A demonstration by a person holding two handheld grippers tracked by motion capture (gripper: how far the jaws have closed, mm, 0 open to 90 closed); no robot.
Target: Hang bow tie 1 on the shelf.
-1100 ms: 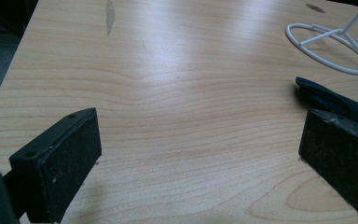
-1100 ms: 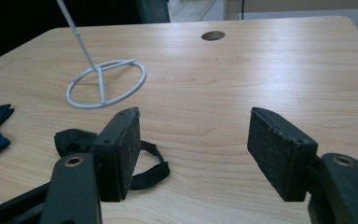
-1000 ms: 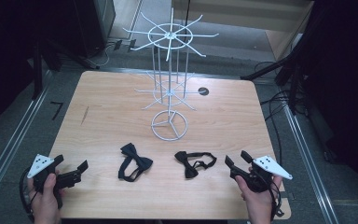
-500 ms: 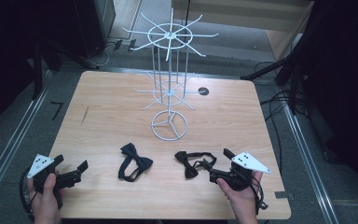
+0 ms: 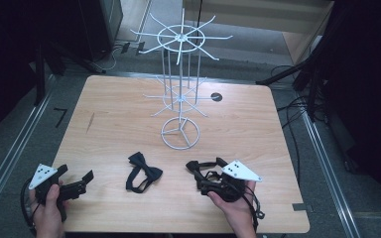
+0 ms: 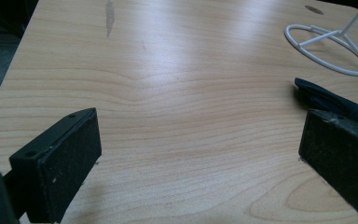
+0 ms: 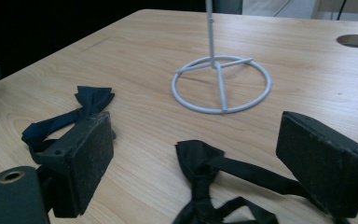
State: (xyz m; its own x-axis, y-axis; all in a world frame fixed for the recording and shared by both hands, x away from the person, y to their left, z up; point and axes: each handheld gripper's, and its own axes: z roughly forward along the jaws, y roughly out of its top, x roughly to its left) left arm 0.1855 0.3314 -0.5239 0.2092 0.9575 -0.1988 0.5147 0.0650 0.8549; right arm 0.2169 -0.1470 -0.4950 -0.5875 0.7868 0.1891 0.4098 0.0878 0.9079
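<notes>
R gripper (image 7: 196,154) jaws just opened wide, straddling black fabric bow tie (image 7: 205,177) at frame bottom, lined up for pickup, not yet pinching. L gripper (image 6: 196,154) released, idle.

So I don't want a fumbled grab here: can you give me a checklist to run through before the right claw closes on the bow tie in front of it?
1. Right claw open wide enough: ok, jaws stand well apart, having just been opening.
2. Near bow tie between the jaws: ok, knot lies in the gap, pads not yet pressing.
3. Strap free of snags: cannot tell, it runs under the right-hand jaw.
4. Second bow tie out of the way: ok, it lies apart, to the left.
5. White wire stand clear of the grab: ok, its ring base sits farther back.
6. Left claw out of the way: ok, open, at the table's near left corner.
</notes>
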